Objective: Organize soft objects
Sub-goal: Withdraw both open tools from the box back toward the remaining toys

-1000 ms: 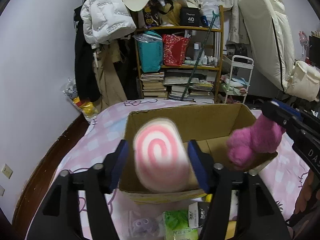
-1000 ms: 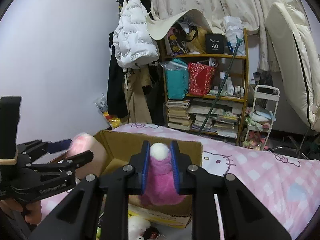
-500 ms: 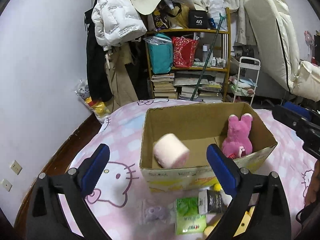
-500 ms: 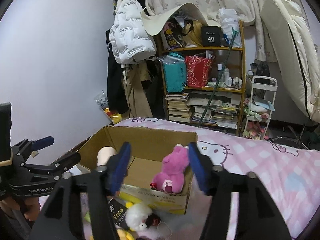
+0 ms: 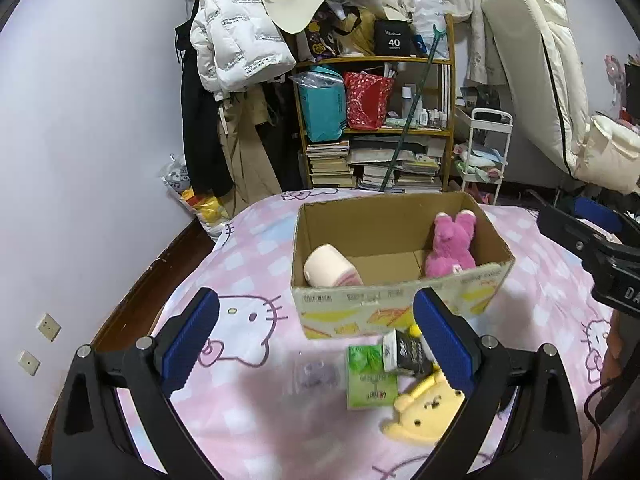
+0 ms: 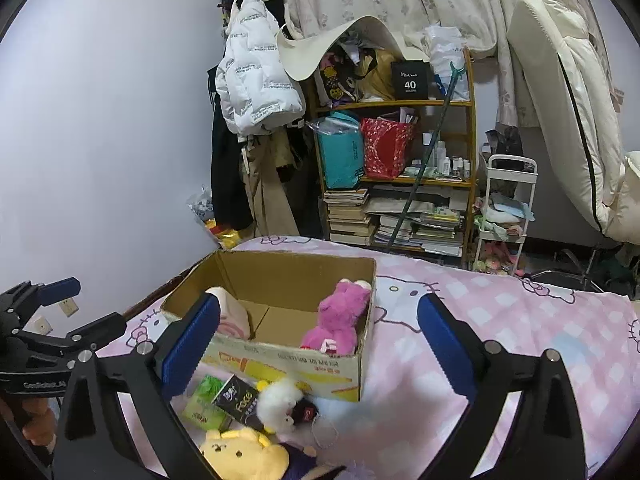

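Both claws empty, left claw [image 5: 316, 344] apart, right claw [image 6: 318, 344] opening; yellow plush [image 6: 244, 456] lies just below right claw, nearer it.

Black angular arms with silver screws carry ribbed blue fingers [image 5: 442, 342].

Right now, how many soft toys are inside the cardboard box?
2. A pink plush leans at the right end of the cardboard box; a pink swirl roll cushion lies at its left end. The front wall may hide more.
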Demonstrator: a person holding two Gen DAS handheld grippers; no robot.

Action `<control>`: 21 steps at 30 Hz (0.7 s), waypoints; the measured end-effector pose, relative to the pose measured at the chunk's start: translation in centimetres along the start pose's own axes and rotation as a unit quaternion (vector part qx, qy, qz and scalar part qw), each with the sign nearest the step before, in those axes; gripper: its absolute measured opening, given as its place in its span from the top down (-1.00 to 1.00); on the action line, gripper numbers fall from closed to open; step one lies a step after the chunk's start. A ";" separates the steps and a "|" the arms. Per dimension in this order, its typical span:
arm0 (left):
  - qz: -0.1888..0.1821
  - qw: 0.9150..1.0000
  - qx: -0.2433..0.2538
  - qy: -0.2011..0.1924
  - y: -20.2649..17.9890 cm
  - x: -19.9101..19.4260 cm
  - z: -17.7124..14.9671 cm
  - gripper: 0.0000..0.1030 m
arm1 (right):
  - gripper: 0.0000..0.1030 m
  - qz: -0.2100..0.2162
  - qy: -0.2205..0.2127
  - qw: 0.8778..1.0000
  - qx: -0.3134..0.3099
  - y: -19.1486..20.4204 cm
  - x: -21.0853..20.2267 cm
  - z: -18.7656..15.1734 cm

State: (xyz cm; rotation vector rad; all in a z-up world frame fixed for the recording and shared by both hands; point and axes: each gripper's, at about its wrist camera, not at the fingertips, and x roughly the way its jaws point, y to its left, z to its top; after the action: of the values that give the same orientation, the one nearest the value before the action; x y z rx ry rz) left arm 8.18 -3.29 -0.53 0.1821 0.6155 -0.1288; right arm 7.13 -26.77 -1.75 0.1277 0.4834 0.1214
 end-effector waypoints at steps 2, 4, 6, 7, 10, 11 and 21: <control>-0.002 1.000 0.002 0.004 -0.2 -0.8 -0.5 -0.88 | -1.00 -0.003 0.005 1.000 -0.003 0.2 -0.4 -0.3; -0.001 1.000 0.004 0.008 -0.3 -1.3 -1.0 -0.88 | -1.00 -0.006 0.011 1.000 -0.007 0.4 -0.9 -0.7; -0.001 1.000 0.005 0.012 -0.4 -1.9 -1.5 -0.88 | -1.00 -0.009 0.016 1.000 -0.009 0.5 -1.5 -1.2; -0.002 1.000 0.004 0.014 -0.4 -2.1 -1.7 -0.88 | -1.00 -0.008 0.019 1.000 -0.010 0.6 -1.7 -1.4; -0.006 1.000 0.000 0.025 -0.5 -2.7 -2.4 -0.88 | -1.00 -0.008 0.028 1.000 -0.010 0.6 -2.2 -2.1; -0.008 1.000 -0.003 0.029 -0.5 -2.7 -2.7 -0.88 | -1.00 -0.007 0.031 0.999 -0.009 0.6 -2.5 -2.3; -0.018 0.998 0.026 0.059 -2.6 -3.1 -4.5 -0.88 | -1.00 -0.005 0.053 0.999 0.001 0.5 -3.6 -3.8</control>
State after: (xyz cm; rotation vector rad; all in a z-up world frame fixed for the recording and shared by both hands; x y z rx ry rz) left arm 2.68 -4.68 -2.71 0.2308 0.7329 -0.1710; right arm 2.17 -26.44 -3.35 0.1215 0.5907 0.1178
